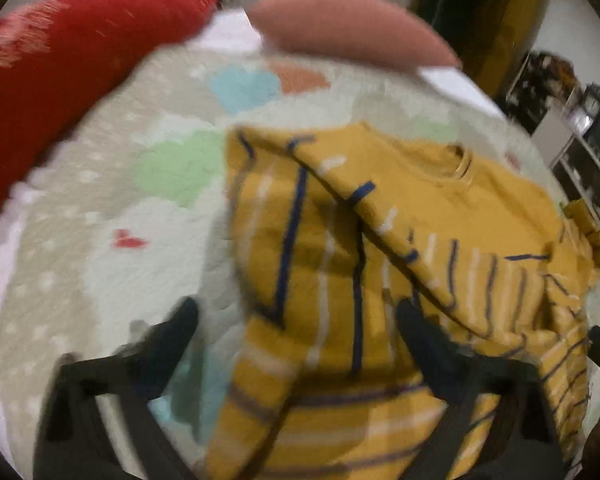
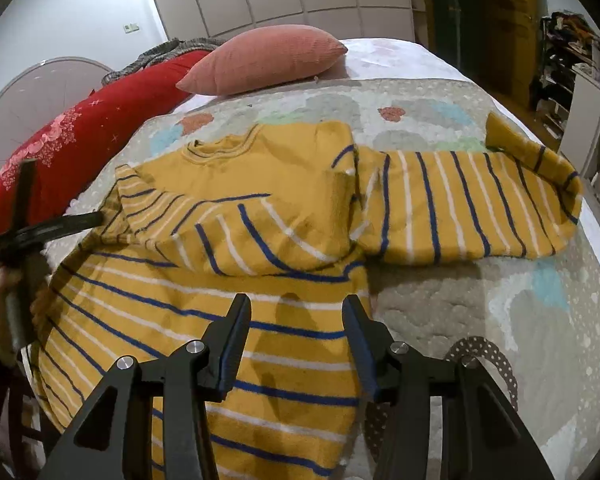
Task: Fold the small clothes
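1. Black fingers of the right gripper are nearest to the camera; they stand apart above the lower body of the sweater, with nothing between them and no contact with the cloth.
2. Seen from the left wrist, the left gripper also has its fingers apart, over the striped cloth near the sweater's left edge. The picture is blurred, so it is not clear if one pad touches the fabric; nothing looks clamped.
3. The sweater lies spread on the quilt of a bed, neck opening toward the pillows.
4. Progress, as a judgement: the folding is at an early stage. One sleeve is already laid across the chest. The other sleeve is stretched out to the side, its cuff turned up.
5. What is left: this outstretched sleeve must come in, then the body must be folded up, probably in half.
6. Material: the sweater is a soft, thick knit, mustard yellow with blue and white stripes and a ribbed round collar. It looks limp and makes gentle wrinkles.
7. The quilt is padded and stitched, pale, with coloured cloud shapes and small dots.
8. A pink pillow, plump and ribbed, and a long red bolster with a flower print lie beyond the sweater.
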A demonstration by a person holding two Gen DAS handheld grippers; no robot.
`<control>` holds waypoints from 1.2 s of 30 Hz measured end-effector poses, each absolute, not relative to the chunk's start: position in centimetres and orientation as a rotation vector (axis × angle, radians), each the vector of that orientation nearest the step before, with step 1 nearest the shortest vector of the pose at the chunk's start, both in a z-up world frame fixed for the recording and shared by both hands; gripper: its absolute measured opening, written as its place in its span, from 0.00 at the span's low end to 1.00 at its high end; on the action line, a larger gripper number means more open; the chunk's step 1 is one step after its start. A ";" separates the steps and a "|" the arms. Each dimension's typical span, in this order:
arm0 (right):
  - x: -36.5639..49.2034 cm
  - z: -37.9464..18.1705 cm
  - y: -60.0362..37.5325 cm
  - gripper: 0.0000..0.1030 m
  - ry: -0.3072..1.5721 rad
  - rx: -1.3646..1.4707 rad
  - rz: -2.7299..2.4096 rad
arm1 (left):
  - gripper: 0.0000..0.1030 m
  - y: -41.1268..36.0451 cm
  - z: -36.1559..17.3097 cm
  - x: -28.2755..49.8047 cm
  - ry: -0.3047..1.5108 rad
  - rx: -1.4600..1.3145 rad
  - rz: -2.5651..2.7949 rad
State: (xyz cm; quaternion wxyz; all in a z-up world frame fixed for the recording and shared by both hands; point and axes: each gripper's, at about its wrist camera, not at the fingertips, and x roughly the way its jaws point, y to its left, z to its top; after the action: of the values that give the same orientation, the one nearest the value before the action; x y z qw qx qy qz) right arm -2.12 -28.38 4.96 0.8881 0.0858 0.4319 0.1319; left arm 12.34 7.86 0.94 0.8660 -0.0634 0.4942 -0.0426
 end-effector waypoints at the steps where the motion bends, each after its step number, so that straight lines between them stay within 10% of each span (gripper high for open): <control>1: -2.1 5.0 -28.5 0.50 0.897 0.177 0.277 | 0.39 8.0 0.6 13.0 1.063 -0.153 -0.090; 3: -2.2 5.3 -28.6 0.50 0.892 0.162 0.284 | 0.16 9.0 1.4 13.0 1.038 -0.198 -0.084; 14: 0.0 7.3 -20.3 0.57 0.806 -0.039 0.453 | 0.00 17.7 1.1 9.4 0.996 -0.272 0.115; 17: 1.1 7.4 -17.2 0.58 0.805 -0.143 0.493 | 0.18 17.7 1.4 7.8 0.958 -0.314 0.048; 19: 1.8 7.5 -16.1 0.59 0.797 -0.181 0.494 | 0.54 16.5 2.3 7.1 0.906 -0.296 -0.010; 21: 2.2 7.5 -14.5 0.59 0.807 -0.220 0.542 | 0.67 15.2 3.2 6.8 0.854 -0.272 -0.044; 26: 2.2 5.7 -9.5 0.53 0.801 -0.463 0.583 | 0.67 12.2 2.6 9.6 0.859 -0.228 -0.076; 27: 2.5 5.1 -8.8 0.40 0.817 -0.505 0.579 | 0.67 12.1 1.9 9.9 0.874 -0.227 -0.068; 28: 3.0 4.6 -8.5 0.07 0.843 -0.524 0.577 | 0.67 12.1 1.1 10.5 0.898 -0.225 -0.058; 36: 10.7 9.5 -12.9 0.06 0.839 -0.181 0.465 | 0.70 12.7 -0.5 10.5 0.882 -0.269 -0.078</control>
State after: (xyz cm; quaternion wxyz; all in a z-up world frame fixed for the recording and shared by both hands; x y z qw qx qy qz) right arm 10.73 -12.92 9.49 0.8832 -0.0869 0.4029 0.2236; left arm 10.54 12.68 -0.54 0.8949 -0.1297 0.4253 -0.0378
